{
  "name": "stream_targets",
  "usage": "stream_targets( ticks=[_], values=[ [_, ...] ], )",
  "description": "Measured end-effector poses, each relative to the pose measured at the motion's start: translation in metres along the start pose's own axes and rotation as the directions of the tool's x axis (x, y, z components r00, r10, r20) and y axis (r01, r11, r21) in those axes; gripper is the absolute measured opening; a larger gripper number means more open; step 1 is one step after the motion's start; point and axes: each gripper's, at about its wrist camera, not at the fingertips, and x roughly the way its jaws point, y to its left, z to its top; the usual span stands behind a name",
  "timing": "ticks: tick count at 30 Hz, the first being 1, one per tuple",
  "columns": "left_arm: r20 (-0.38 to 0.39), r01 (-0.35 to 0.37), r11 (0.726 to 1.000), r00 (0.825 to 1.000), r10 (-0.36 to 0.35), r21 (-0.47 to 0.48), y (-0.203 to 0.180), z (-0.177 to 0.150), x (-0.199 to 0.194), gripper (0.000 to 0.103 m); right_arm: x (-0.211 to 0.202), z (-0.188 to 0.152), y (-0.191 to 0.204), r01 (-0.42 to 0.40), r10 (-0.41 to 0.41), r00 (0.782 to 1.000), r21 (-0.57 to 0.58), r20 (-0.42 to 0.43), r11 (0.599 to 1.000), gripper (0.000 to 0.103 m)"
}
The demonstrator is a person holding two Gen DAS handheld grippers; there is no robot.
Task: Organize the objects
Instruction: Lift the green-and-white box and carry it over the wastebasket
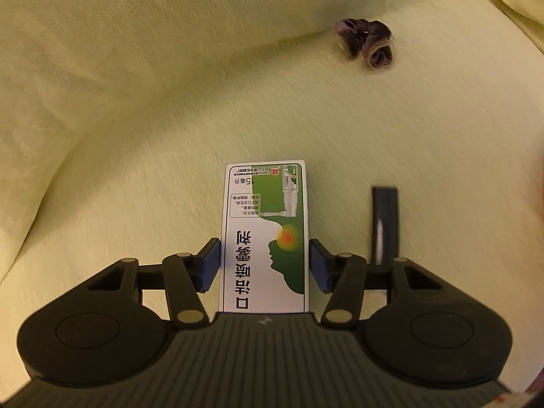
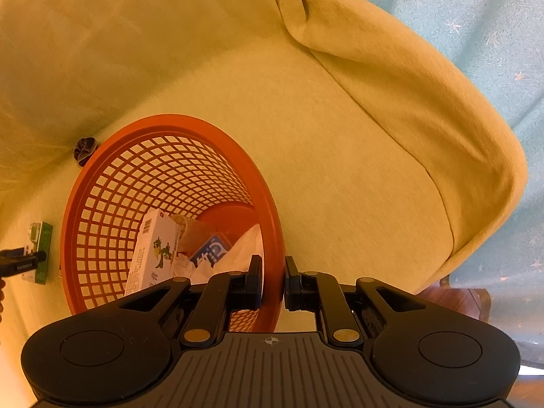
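Observation:
My left gripper [image 1: 265, 265] is shut on a white and green medicine box [image 1: 267, 224], whose far end points out over the yellow-green sofa seat. Ahead to the right lies a dark purple scrunchie [image 1: 365, 42]. My right gripper [image 2: 273, 280] is shut on the rim of an orange mesh basket [image 2: 102, 176], one finger inside and one outside. In the basket lie a white box with a green parrot [image 2: 153, 255], a blue packet [image 2: 212, 250] and white cloth [image 2: 243, 253]. The right wrist view also shows the medicine box [image 2: 40, 250] and the scrunchie [image 2: 85, 148] left of the basket.
A dark flat stick-like object [image 1: 384, 221] lies on the seat right of the held box. Sofa cushions [image 1: 136, 34] rise at the back. An armrest [image 2: 425, 102] bounds the seat on the right, with a light blue curtain [image 2: 493, 34] and wooden furniture [image 2: 455, 299] beyond.

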Motion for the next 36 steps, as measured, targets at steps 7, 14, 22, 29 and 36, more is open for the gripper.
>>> stream_targets(
  ticks=[7, 14, 22, 29, 36],
  values=[
    [0.03, 0.058, 0.998, 0.998, -0.058, -0.02, -0.008, -0.015, -0.047, 0.05, -0.003, -0.005, 0.001, -0.01, 0.01, 1.0, 0.008, 0.015, 1.0, 0.009],
    [0.092, 0.108, 0.994, 0.99, -0.105, -0.027, -0.024, -0.015, -0.103, 0.05, -0.007, -0.005, -0.004, -0.041, 0.041, 0.999, -0.005, -0.007, 0.999, 0.009],
    [0.17, 0.143, 0.988, 0.977, -0.13, -0.063, -0.047, -0.017, -0.164, 0.05, -0.003, -0.001, -0.009, -0.096, 0.095, 0.995, -0.036, -0.024, 0.995, 0.009],
    [0.181, 0.141, 0.987, 0.976, -0.124, -0.079, -0.068, -0.024, -0.183, 0.05, 0.005, -0.004, -0.025, -0.142, 0.14, 0.99, -0.122, -0.023, 0.982, 0.012],
    [0.182, 0.148, 0.985, 0.975, -0.13, -0.088, -0.081, -0.025, -0.19, 0.05, -0.005, -0.017, -0.053, -0.281, 0.281, 0.959, 0.016, -0.022, 0.96, 0.017]
  ],
)
